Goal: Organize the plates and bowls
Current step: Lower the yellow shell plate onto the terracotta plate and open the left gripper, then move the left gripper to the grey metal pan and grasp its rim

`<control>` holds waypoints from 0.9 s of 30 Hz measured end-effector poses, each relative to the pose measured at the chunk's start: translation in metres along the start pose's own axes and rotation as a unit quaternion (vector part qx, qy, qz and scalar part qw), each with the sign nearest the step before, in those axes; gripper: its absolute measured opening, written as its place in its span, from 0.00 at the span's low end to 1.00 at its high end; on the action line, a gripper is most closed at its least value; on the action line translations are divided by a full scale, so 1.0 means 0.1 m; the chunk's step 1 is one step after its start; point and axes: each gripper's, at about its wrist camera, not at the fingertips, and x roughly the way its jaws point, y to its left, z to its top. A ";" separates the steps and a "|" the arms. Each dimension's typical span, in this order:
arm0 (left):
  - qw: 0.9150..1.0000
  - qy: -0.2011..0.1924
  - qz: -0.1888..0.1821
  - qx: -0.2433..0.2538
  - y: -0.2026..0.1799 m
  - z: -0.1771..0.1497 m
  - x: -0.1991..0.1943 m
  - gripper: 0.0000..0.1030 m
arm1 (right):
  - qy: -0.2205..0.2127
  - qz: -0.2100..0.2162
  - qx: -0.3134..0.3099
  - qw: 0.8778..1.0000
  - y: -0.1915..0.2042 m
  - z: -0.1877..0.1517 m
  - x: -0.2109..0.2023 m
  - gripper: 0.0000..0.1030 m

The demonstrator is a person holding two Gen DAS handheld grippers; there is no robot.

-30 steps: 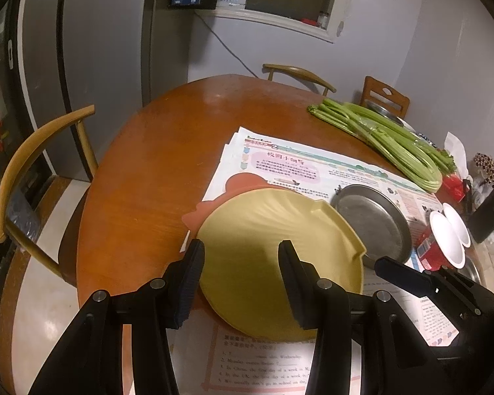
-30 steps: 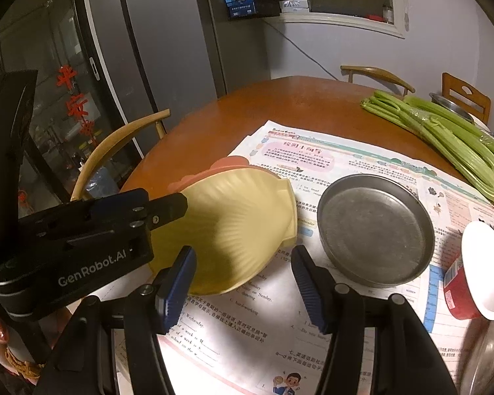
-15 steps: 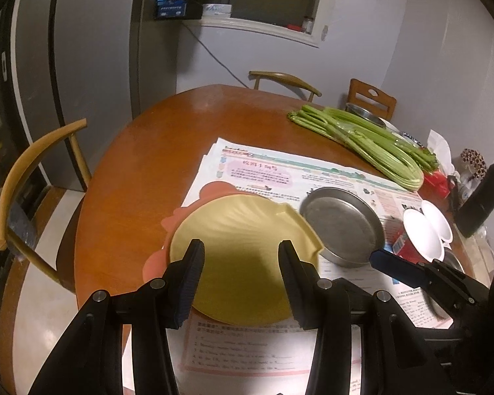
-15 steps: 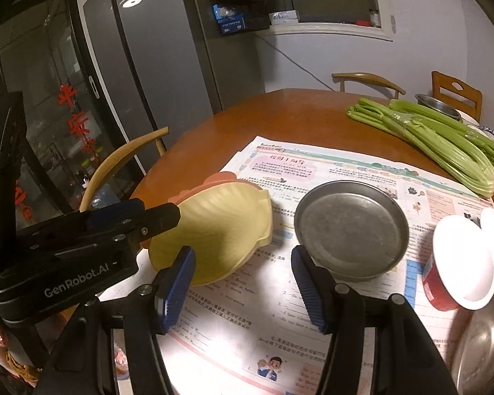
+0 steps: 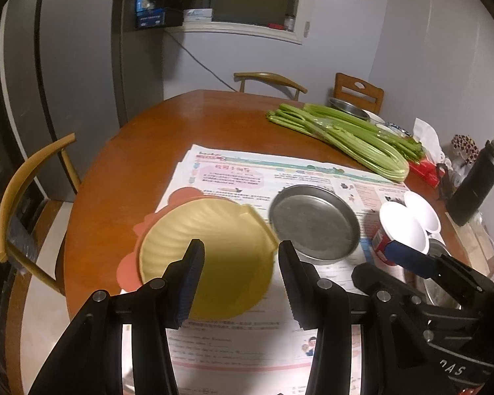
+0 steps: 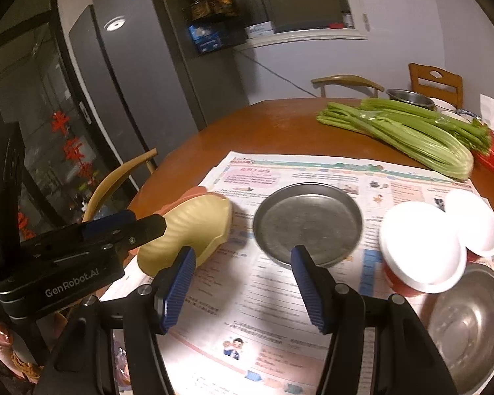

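Observation:
A yellow shell-shaped plate (image 5: 214,247) lies on a pink plate (image 5: 138,230) at the left end of the newspaper (image 5: 273,171). Just right of it sits a round metal plate (image 5: 314,222). Two red bowls with white insides (image 5: 403,230) stand further right. My left gripper (image 5: 240,260) is open above the yellow plate's near edge, holding nothing. In the right wrist view, my right gripper (image 6: 243,263) is open over the paper, between the yellow plate (image 6: 197,223) and the metal plate (image 6: 308,219). A steel bowl (image 6: 471,322) sits at the lower right.
The round wooden table (image 5: 131,164) carries a bunch of celery (image 5: 345,135), a black bottle (image 5: 477,184) and a small steel bowl (image 6: 410,97) at the back. Chairs (image 5: 26,184) stand around it, and a grey fridge (image 6: 138,75) rises on the left.
Both grippers have drawn back from the plates and risen, so the dishes look smaller and further off. Their jaws have kept the same gap. The dishes have not moved.

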 end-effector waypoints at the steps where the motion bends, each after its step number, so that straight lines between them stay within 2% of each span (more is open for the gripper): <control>1: 1.000 0.000 -0.001 0.003 -0.04 0.01 0.00 0.47 | -0.002 -0.001 0.005 1.000 -0.04 0.00 -0.04 0.58; 16: 0.999 0.011 -0.008 0.041 -0.44 0.15 0.08 0.47 | -0.020 -0.021 0.066 0.997 -0.58 -0.10 -0.32 0.58; 27: 0.995 0.070 -0.022 0.065 -0.62 0.40 0.68 0.47 | 0.014 -0.029 0.095 0.995 -0.76 -0.21 -0.08 0.58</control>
